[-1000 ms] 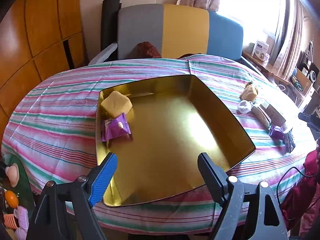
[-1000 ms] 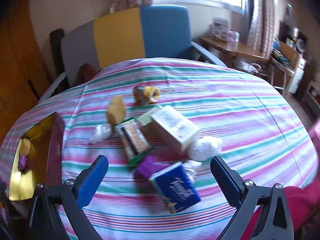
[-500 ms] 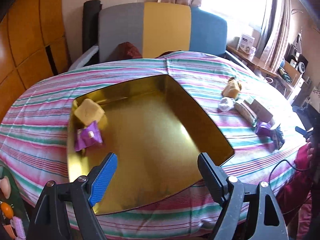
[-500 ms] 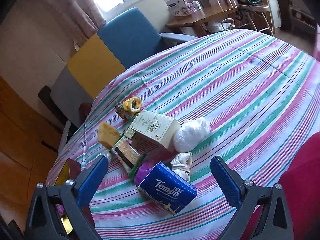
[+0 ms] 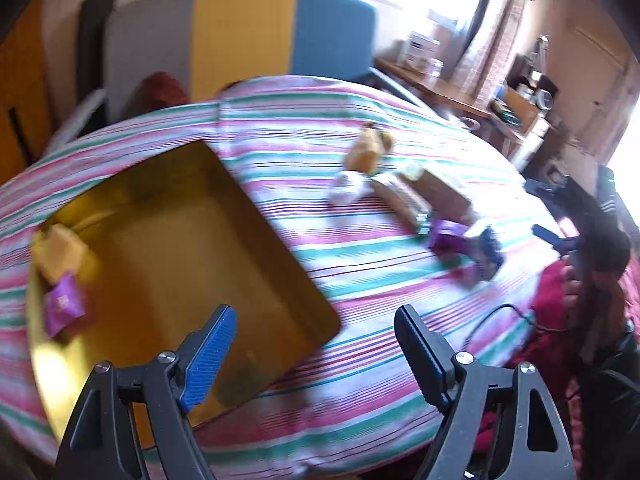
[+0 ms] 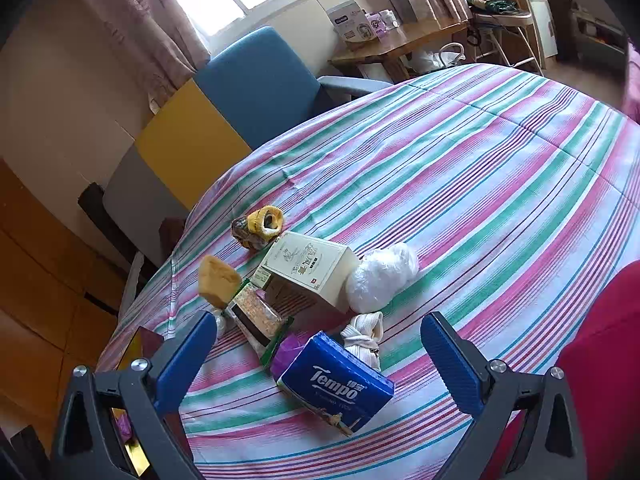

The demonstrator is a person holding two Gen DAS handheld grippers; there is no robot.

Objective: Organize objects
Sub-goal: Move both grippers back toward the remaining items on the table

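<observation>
A gold tin box lies open on the striped tablecloth. It holds a yellow block and a purple packet at its left side. My left gripper is open and empty above the box's near right corner. My right gripper is open and empty just above a pile: a blue Tempo tissue pack, a cream carton, a white plastic bundle, a yellow sponge, a snack bar pack, a rolled cord and a yellow knitted item.
A grey, yellow and blue chair stands behind the table. A wooden side table with boxes stands by the window. The person's red clothing is at the right edge. The pile also shows in the left wrist view.
The left wrist view has swung right, so the gold box sits further left and the pile is nearer centre. The right gripper has moved slightly closer to the pile. Both grippers stayed open.
</observation>
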